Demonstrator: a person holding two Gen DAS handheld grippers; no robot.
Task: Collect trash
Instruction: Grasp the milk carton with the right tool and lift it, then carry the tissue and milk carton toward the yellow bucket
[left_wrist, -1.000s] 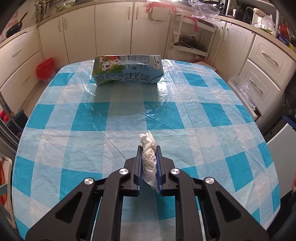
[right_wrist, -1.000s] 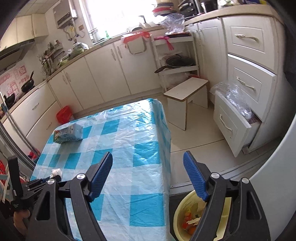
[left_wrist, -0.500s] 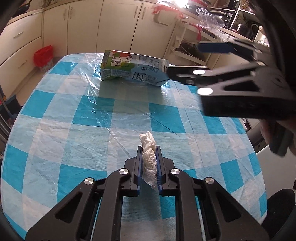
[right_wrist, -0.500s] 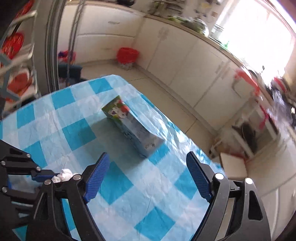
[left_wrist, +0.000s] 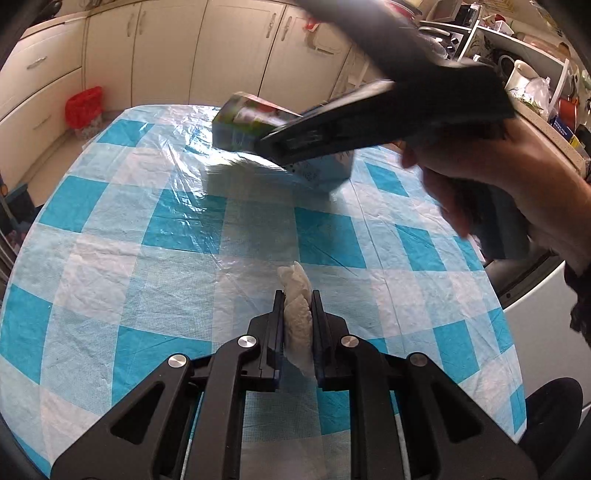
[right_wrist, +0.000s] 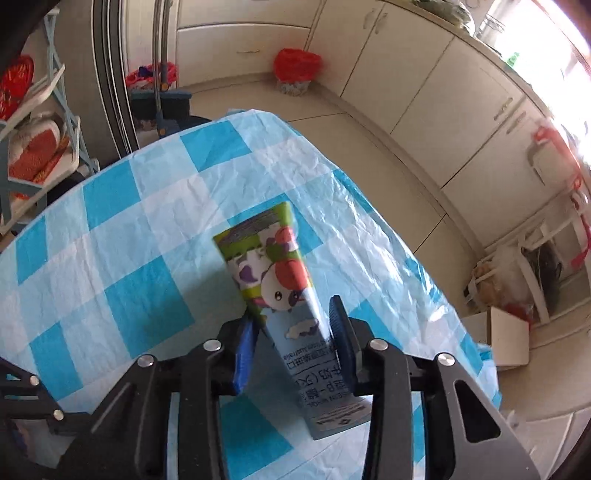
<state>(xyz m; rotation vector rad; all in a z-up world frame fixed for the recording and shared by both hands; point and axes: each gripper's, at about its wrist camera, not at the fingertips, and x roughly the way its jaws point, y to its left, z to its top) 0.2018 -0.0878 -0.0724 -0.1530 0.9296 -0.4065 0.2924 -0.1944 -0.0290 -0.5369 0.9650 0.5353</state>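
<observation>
A crumpled white tissue sits pinched between the pads of my left gripper, which is shut on it above the blue-and-white checked table. A milk carton with a cartoon cow and green top lies between the blue pads of my right gripper. Its jaws are closing and both pads touch the carton's sides. In the left wrist view the carton is blurred and tilted at the table's far end. The right gripper's black body and a person's hand cover most of it.
A red bag-lined bin stands on the floor by the cream cabinets. A shelf rack stands past the table's left edge, and a white stool off its right edge. My left gripper's arm shows at bottom left.
My right gripper swung from beside the table over to the carton, rolled, and closed its wide jaws around it. The carton has tilted. My left gripper stays put with the tissue.
</observation>
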